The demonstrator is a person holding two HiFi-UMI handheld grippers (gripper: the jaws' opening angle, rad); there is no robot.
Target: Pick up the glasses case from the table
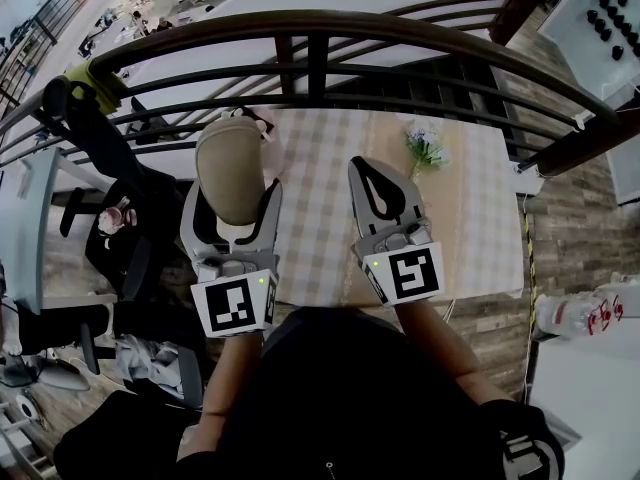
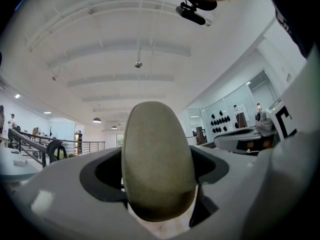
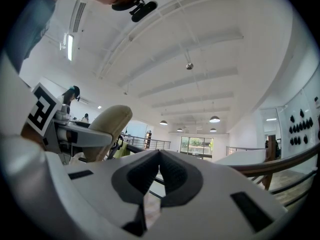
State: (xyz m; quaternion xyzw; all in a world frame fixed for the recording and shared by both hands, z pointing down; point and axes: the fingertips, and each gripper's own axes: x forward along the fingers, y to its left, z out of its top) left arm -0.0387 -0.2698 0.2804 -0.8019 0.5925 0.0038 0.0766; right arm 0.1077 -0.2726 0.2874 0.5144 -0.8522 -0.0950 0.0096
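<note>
Beyond the person's arms, a dark curved railing (image 1: pixel 320 23) spans the whole head view, with a lower floor visible through its bars. Just inside it stands a table (image 1: pixel 470 198) covered by a pale checked cloth. A black office chair (image 1: pixel 100 158) stands off the table's left side.

Left gripper (image 1: pixel 232 196): jaws apart and clamped on the glasses case (image 1: pixel 228 168), one jaw pressing each long side. The case is a beige oval with a matt, fabric-like surface. It stands on end between the jaws, gripped round its lower half, and its rounded upper end rises well past the jaw tips. In the head view it sits over the table's near-left portion. The left gripper view shows it filling the gap between the jaws, with white ceiling behind it, so gripper and case are tipped upward.

Right gripper (image 1: pixel 368 173): jaws brought together, dark pads meeting at the tips, nothing between them. It is held over the table just right of the left gripper, the two apart and roughly parallel. The right gripper view shows the case off to its left, clear of its jaws.

A small sprig of pale flowers (image 1: pixel 427 146) lies on the cloth near the far edge, well apart from the case.
</note>
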